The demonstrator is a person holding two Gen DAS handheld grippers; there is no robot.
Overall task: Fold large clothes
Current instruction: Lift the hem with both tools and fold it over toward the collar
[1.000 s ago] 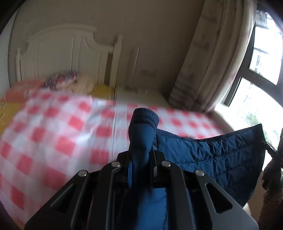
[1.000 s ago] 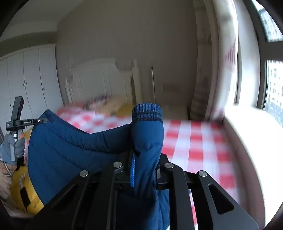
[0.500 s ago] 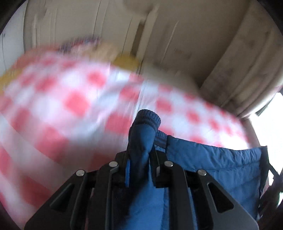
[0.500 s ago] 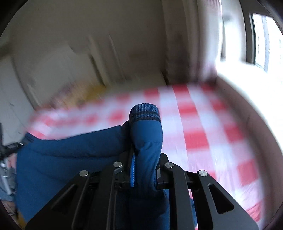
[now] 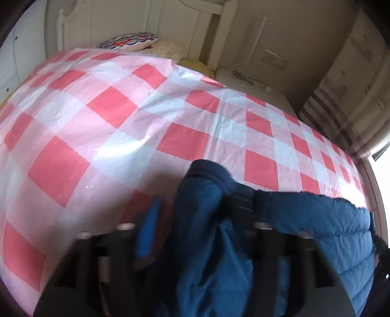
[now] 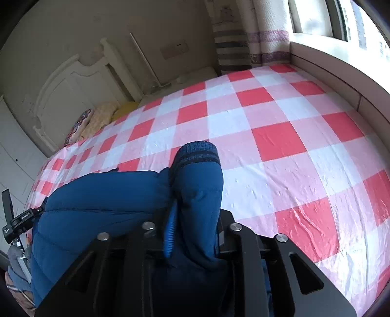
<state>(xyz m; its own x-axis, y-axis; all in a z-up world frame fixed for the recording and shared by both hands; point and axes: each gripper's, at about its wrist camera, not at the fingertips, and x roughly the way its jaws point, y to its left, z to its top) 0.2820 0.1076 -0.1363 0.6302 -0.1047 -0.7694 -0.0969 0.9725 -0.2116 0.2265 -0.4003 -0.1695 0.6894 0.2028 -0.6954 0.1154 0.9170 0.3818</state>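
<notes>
In the left wrist view, the left gripper (image 5: 195, 224) is motion-blurred, its black fingers spread wide; its jaws have just been opening, and the ribbed knit cuff (image 5: 207, 168) of the quilted blue jacket (image 5: 316, 219) stands loose between them, no longer pinched. The jacket's puffy, stitched panels stretch off to the right over the bed. Beneath lies a glossy, crinkled plastic sheet (image 5: 121, 109) in red, pink and white checks, covering the mattress up to a patterned pillow (image 5: 129, 40) and a white carved headboard (image 5: 170, 19). A striped curtain (image 5: 341, 109) hangs at the right. In the right wrist view, the right gripper (image 6: 195, 219) is clamped tight on the other sleeve, whose dark-banded ribbed cuff (image 6: 197, 151) pokes up past the fingers; a blue zipper edge (image 6: 170, 229) shows by the left finger. The jacket's body slopes away leftward toward the other handheld device (image 6: 14, 219) at the frame's edge. The same checked sheet fills the rest, wrinkled, under a bright window (image 6: 329, 17).
</notes>
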